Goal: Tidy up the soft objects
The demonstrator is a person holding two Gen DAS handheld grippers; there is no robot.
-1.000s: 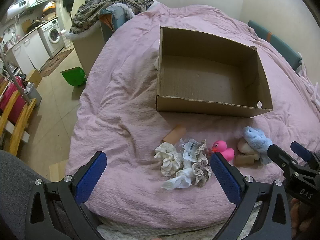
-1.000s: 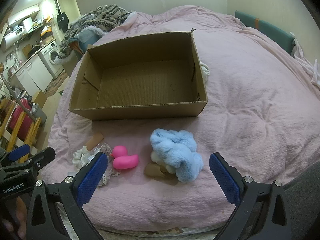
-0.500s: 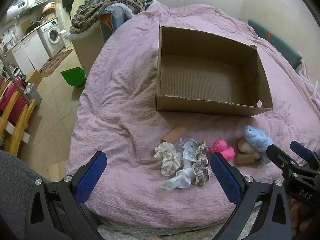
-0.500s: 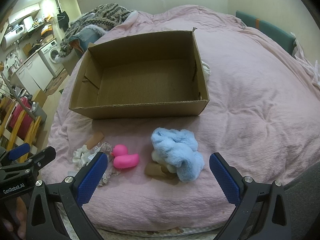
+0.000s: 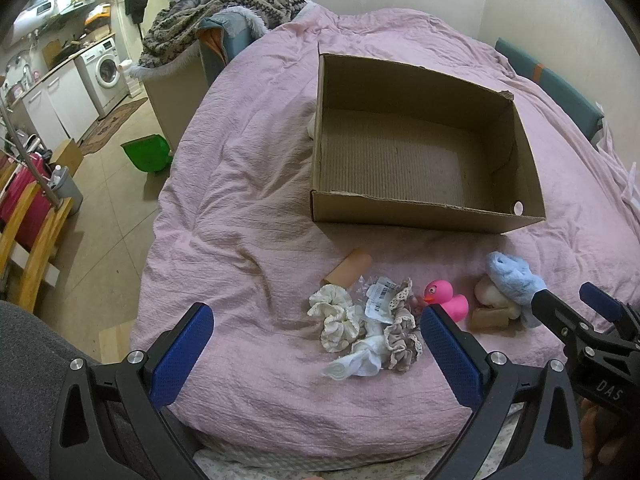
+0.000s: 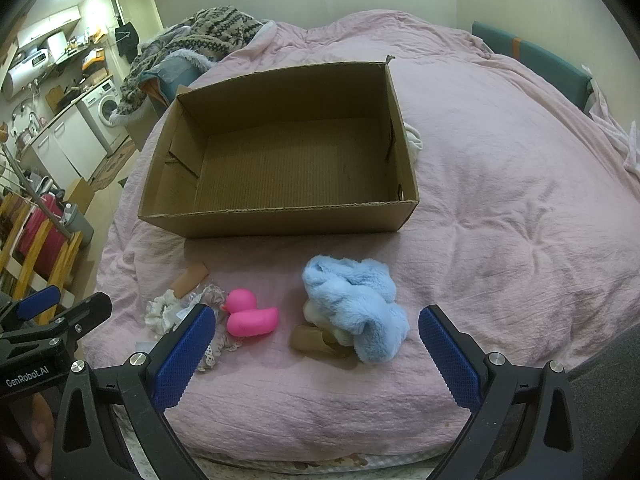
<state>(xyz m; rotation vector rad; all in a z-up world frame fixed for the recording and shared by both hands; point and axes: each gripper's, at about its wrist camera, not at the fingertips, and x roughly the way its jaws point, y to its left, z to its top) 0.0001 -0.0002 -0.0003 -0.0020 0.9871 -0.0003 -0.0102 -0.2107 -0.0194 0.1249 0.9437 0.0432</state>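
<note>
Left gripper [image 5: 316, 344] and right gripper [image 6: 316, 346] both hang at the near edge of the pink bedspread [image 6: 500, 200], fingers spread wide and grasping nothing. Cardboard box [image 6: 280, 160] sits open farther back; nothing shows on its floor. In front of it, left to right: a heap of cream and beige scrunchies [image 5: 360, 326], pink rubber duck [image 6: 250, 314], then a fluffy blue cloth [image 6: 354, 300] draped over what may be a white plush, mostly hidden.

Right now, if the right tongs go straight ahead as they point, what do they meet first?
Probably the blue fluffy toy, which lies between the open right tongs and just ahead; the cardboard box sits behind it. Depth is uncertain.
</note>
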